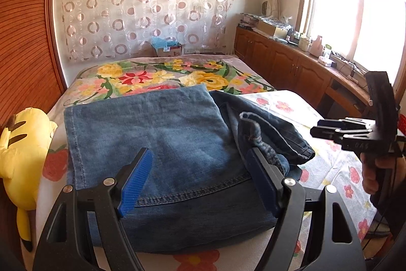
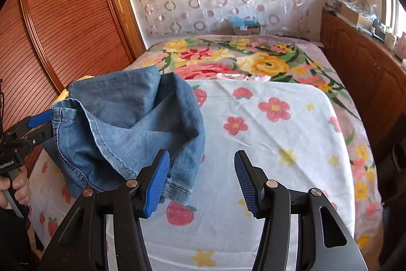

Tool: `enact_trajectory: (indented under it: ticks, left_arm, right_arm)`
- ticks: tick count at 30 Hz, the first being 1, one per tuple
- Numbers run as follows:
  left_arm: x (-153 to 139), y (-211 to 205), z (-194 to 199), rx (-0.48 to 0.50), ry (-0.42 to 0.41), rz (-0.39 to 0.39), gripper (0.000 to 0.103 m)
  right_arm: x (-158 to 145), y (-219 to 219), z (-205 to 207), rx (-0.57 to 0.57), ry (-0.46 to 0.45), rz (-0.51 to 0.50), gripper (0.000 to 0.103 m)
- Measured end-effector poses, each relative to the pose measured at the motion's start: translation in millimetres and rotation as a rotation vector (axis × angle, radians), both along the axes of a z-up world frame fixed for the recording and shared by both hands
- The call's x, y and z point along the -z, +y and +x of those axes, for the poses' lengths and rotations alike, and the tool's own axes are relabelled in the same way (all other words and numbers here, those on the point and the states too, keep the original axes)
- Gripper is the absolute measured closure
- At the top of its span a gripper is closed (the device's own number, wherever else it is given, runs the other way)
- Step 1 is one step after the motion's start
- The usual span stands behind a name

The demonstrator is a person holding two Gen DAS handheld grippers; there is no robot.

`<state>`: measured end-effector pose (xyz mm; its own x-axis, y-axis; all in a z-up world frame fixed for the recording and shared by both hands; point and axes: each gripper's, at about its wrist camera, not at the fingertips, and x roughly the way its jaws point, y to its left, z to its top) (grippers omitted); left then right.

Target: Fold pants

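both tongs (image 1: 200,178) (image 2: 200,182) gape (pads bare) over folded jeans (image 1: 162,133).

Daylight floods in from the window (image 1: 355,17), right side; panes blown out white. Bed (image 2: 279,131) evenly lit, shadows soft. Wardrobe (image 2: 63,29) side darker. Strong fisheye bending at edges, black corners. Right wrist view slightly softer; the left wrist view is sharp on the jeans (image 1: 165,131).
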<state>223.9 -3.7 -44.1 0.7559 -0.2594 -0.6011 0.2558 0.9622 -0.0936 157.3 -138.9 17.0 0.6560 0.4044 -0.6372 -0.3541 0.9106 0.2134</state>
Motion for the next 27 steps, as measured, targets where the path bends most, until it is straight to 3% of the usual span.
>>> enact_trajectory:
  ticks: [4, 27]
  left_arm:
    - [-2.8, 5.6, -0.4, -0.016, -0.006, -0.015, 0.025]
    - [-16.2, -8.3, 3.2, 0.033, -0.022, -0.03, 0.025]
  right_arm:
    - [0.5, 14.1, -3.0, -0.019, 0.019, -0.002, 0.048]
    - [27.1, 0.0, 23.3, -0.035, 0.067, 0.009, 0.048]
